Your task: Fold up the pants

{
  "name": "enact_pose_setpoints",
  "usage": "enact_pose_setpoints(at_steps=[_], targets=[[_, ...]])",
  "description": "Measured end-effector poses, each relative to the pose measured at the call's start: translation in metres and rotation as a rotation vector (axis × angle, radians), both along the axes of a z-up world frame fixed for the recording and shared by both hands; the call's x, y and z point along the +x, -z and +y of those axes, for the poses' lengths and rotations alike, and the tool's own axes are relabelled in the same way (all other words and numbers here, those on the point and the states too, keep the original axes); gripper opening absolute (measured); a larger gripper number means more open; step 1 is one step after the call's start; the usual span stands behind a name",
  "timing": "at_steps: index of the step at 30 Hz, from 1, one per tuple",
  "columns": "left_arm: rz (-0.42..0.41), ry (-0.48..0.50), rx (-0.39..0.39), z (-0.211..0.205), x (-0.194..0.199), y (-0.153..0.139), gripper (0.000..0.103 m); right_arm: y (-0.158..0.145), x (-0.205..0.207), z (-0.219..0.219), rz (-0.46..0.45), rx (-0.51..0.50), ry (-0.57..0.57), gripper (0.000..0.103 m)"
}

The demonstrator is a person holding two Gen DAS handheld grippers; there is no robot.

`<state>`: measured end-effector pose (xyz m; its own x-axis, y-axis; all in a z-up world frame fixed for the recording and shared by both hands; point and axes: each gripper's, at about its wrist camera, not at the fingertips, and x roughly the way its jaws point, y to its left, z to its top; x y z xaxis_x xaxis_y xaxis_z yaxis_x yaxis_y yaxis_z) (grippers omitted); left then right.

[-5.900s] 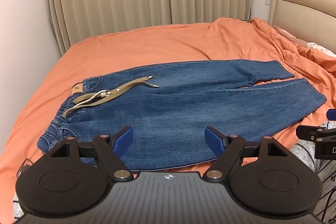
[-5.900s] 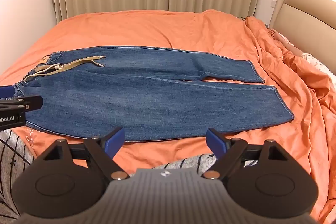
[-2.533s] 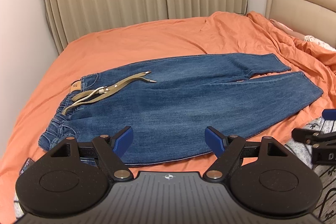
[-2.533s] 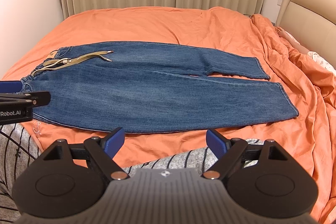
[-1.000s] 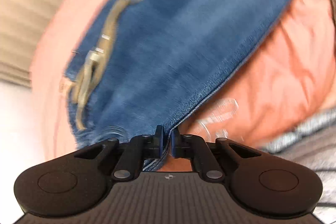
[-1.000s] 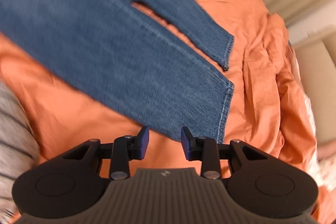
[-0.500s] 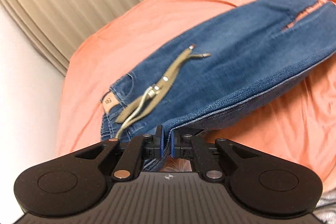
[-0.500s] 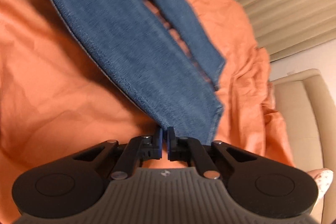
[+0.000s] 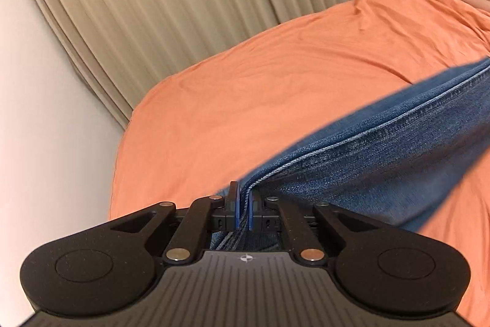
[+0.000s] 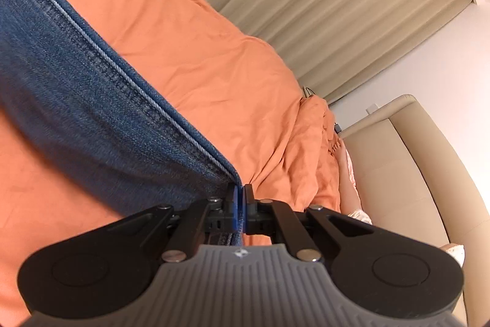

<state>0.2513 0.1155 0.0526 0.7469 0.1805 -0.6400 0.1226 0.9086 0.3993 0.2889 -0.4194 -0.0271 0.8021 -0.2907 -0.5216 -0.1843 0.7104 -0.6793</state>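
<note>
The blue denim pants (image 9: 382, 155) are lifted off the orange bed (image 9: 245, 88). My left gripper (image 9: 243, 212) is shut on the seam edge of the pants at the waist end, and the cloth stretches away to the right. In the right wrist view my right gripper (image 10: 239, 209) is shut on the pants (image 10: 76, 100) at the leg hem end, and the cloth runs away to the upper left. The far leg, waistband and belt are hidden.
Beige curtains (image 9: 183, 5) hang behind the bed. A beige padded headboard (image 10: 413, 173) stands at the right, with rumpled orange bedding (image 10: 315, 143) and a patterned pillow (image 10: 456, 253) beside it. A white wall (image 9: 46, 127) borders the bed's left side.
Both grippers closed on the near edge of the pants and raised it. The cameras tipped up, so the flat pants and belt left view and the lifted seam fills it.
</note>
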Motion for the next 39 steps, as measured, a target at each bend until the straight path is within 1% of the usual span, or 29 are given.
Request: enact_pose_setpoints(at_steps=[2,4,6,9,12,15,17,19,21,24,27,29,31,32,35,37,38,39], targets=[[0.016,-0.015,0.007,-0.001,0.034,0.005,0.005,0.002,0.037,0.006,0.014,-0.015,0.013,0.0],[0.041,-0.028,0.013,-0.001,0.068,0.017,0.005,0.011,0.077,0.012,0.033,-0.031,0.02,0.0],[0.073,-0.041,0.015,0.0,0.102,0.033,0.005,0.024,0.113,0.017,0.054,-0.042,0.025,0.0],[0.13,-0.051,0.022,0.002,0.143,0.064,0.006,0.046,0.156,0.027,0.085,-0.047,0.033,0.0],[0.192,-0.059,0.013,0.003,0.174,0.097,0.006,0.082,0.2,0.033,0.144,-0.055,0.041,0.0],[0.242,-0.058,0.023,0.002,0.199,0.132,0.006,0.119,0.23,0.042,0.202,-0.072,0.043,0.0],[0.269,-0.053,0.026,0.003,0.208,0.152,0.006,0.143,0.246,0.045,0.241,-0.075,0.044,0.0],[0.288,-0.045,0.021,0.005,0.212,0.164,0.006,0.161,0.256,0.048,0.271,-0.084,0.037,0.0],[0.29,-0.035,0.02,0.003,0.216,0.174,0.006,0.173,0.259,0.051,0.282,-0.096,0.027,0.0],[0.26,-0.036,0.01,0.004,0.21,0.174,0.006,0.18,0.26,0.056,0.279,-0.101,0.023,0.0],[0.177,-0.041,0.008,0.004,0.184,0.153,0.005,0.175,0.257,0.053,0.245,-0.11,0.03,0.0],[0.127,-0.058,-0.02,0.004,0.17,0.131,0.006,0.16,0.234,0.058,0.202,-0.118,0.031,0.0],[0.094,-0.053,-0.028,0.0,0.171,0.113,0.006,0.146,0.219,0.062,0.164,-0.114,0.038,0.0],[0.094,-0.052,-0.028,-0.004,0.175,0.11,0.006,0.138,0.216,0.063,0.142,-0.119,0.037,0.0],[0.116,-0.065,-0.025,-0.009,0.193,0.114,0.006,0.128,0.226,0.061,0.138,-0.071,0.082,0.0],[0.173,-0.074,-0.03,-0.011,0.206,0.125,0.006,0.134,0.235,0.065,0.148,-0.071,0.106,0.0],[0.19,-0.072,-0.033,-0.008,0.21,0.131,0.008,0.138,0.238,0.067,0.167,-0.067,0.117,0.0],[0.2,-0.069,-0.017,-0.008,0.215,0.137,0.018,0.142,0.24,0.068,0.191,-0.063,0.123,0.0]])
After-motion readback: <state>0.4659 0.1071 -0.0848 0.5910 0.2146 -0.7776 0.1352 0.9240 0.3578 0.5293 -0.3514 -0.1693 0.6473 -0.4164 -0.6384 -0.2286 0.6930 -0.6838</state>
